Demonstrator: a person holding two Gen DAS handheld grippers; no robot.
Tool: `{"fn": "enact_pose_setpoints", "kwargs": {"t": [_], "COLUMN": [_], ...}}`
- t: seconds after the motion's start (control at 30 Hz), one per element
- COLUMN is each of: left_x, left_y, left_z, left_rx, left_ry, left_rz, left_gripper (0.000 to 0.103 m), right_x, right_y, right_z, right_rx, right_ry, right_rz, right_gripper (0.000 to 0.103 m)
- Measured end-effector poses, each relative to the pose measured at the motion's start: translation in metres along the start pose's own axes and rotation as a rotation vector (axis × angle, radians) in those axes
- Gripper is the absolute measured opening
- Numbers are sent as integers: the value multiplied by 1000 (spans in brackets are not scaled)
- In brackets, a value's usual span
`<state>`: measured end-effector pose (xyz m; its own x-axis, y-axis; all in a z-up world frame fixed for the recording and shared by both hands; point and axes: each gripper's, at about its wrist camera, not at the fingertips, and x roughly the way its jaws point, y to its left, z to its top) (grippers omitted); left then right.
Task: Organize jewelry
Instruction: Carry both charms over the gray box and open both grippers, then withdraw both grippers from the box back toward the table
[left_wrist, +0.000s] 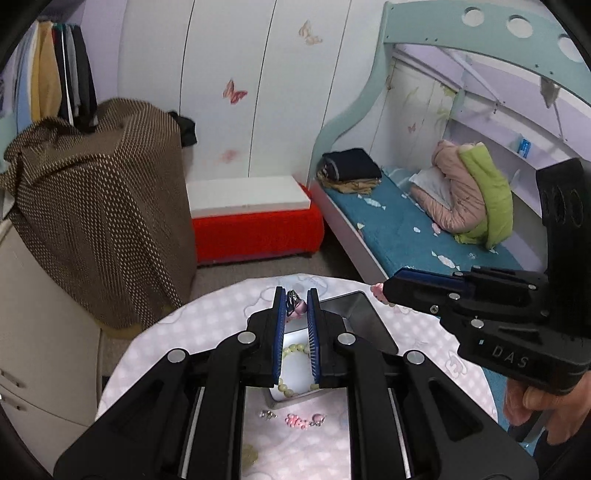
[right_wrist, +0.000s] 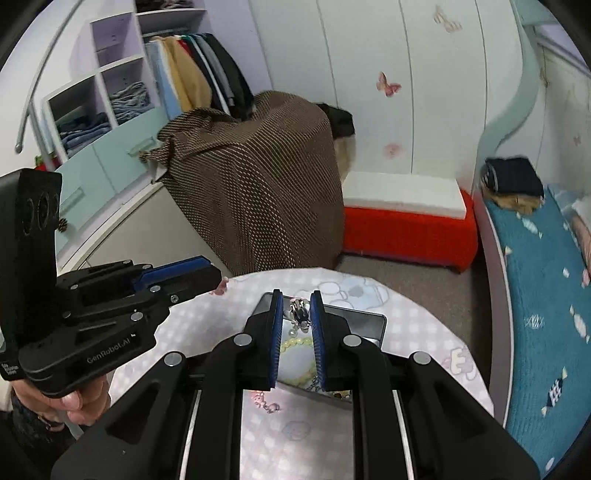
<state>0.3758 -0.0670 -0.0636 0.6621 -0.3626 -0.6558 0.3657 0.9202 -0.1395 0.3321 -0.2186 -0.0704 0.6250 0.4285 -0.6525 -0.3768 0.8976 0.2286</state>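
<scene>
Your left gripper (left_wrist: 296, 303) is clamped on a small pink and dark hair clip or charm (left_wrist: 294, 302), pinched near the tips of its blue pads and held above the open metal tin (left_wrist: 364, 314) on the bench (left_wrist: 207, 325). Your right gripper (right_wrist: 297, 308) pinches a silvery piece with pearls (right_wrist: 300, 314), probably an earring or clasp (the detail is too small to name surely), also held over the tin. In the left wrist view the right gripper shows side-on, with a bit of pink at its tip. Inside the tin lies a pale green bead bracelet (left_wrist: 293, 349) on the white lining; the right wrist view shows a fine chain (right_wrist: 314, 384) near its front wall. On the bench's checked pink cloth, just in front of the tin, lie a pink bear-shaped clip (left_wrist: 295, 421), a small silver piece (left_wrist: 267, 414) to its left and another (left_wrist: 317, 419) to its right. Behind stand the bed (left_wrist: 399, 229) and a red ottoman (left_wrist: 258, 232).
</scene>
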Motion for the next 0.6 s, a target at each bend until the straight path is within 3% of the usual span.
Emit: {"fn": "enact_pose_setpoints", "kwargs": {"t": [0.37, 0.43, 0.5, 0.53, 0.57, 0.6], "left_x": [40, 41, 39, 37, 34, 30], "left_y": [0, 2, 5, 7, 7, 8], "left_z": [-3, -5, -8, -9, -10, -11], "left_rx": [-9, -17, -26, -25, -25, -26], "left_ry": [84, 92, 86, 76, 62, 49], "left_rz": [8, 14, 30, 42, 61, 76], "left_gripper": [13, 18, 47, 55, 75, 89], "right_x": [18, 18, 17, 17, 16, 14], "right_y": [-18, -21, -23, -24, -24, -25], "right_z": [-2, -2, -4, -4, -5, -6], "right_rx": [85, 104, 116, 120, 125, 133], "right_ry": [58, 55, 54, 53, 48, 43], "right_rz": [1, 2, 6, 3, 1, 2], "right_gripper": [18, 21, 23, 25, 34, 48]}}
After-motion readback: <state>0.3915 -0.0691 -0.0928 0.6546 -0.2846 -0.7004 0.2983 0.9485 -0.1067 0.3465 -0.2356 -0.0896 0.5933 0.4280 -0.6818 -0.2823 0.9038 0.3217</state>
